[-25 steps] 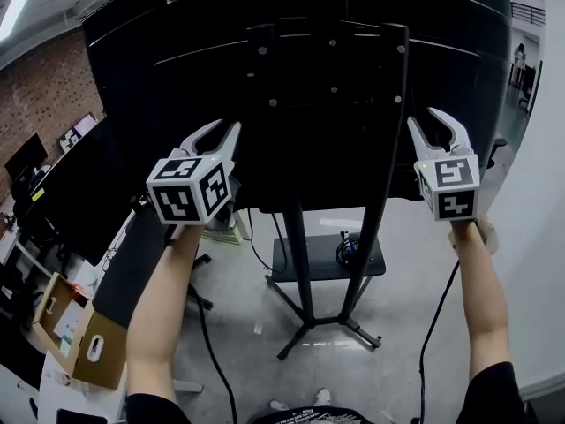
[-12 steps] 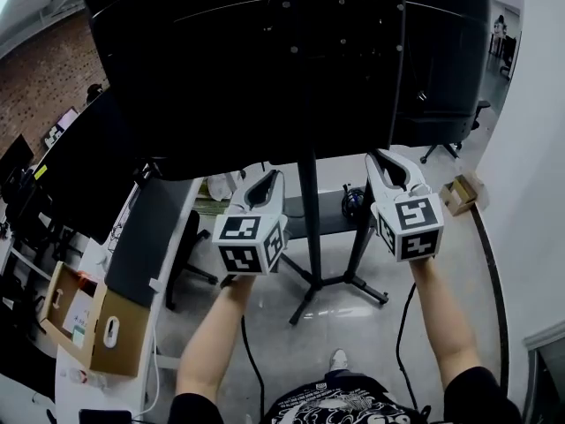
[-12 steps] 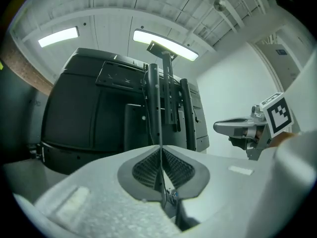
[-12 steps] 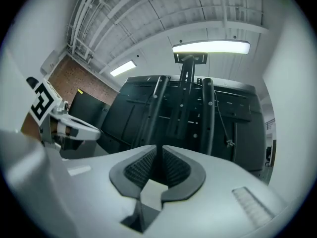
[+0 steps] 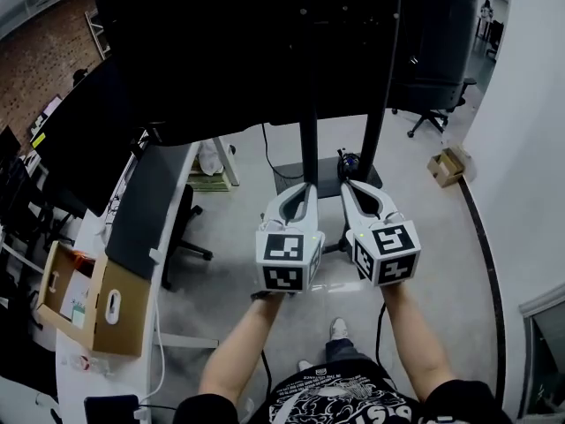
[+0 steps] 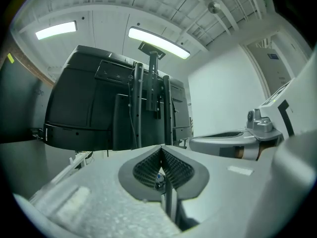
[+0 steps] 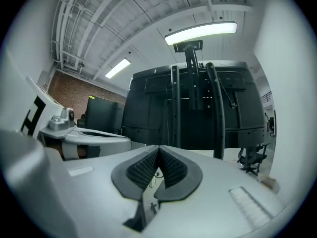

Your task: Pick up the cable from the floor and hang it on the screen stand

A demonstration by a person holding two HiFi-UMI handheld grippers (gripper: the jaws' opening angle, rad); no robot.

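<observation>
Both grippers dropped from screen height and drew together. Left gripper (image 5: 303,190) and right gripper (image 5: 351,188): fingers clenched, empty. Coiled cable (image 5: 350,162) on screen stand (image 5: 307,148) base, just ahead of right fingers; right nearer.

I see a black screen (image 5: 221,51), a black stand (image 5: 307,148), pale grey floor (image 5: 441,237), red brick wall (image 5: 35,69) and brown cardboard box (image 5: 97,325).

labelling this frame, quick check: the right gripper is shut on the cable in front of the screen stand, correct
Not quite. The right gripper is shut in front of the screen stand, but on nothing at all. The right gripper view shows its pads meeting with nothing between them.
</observation>
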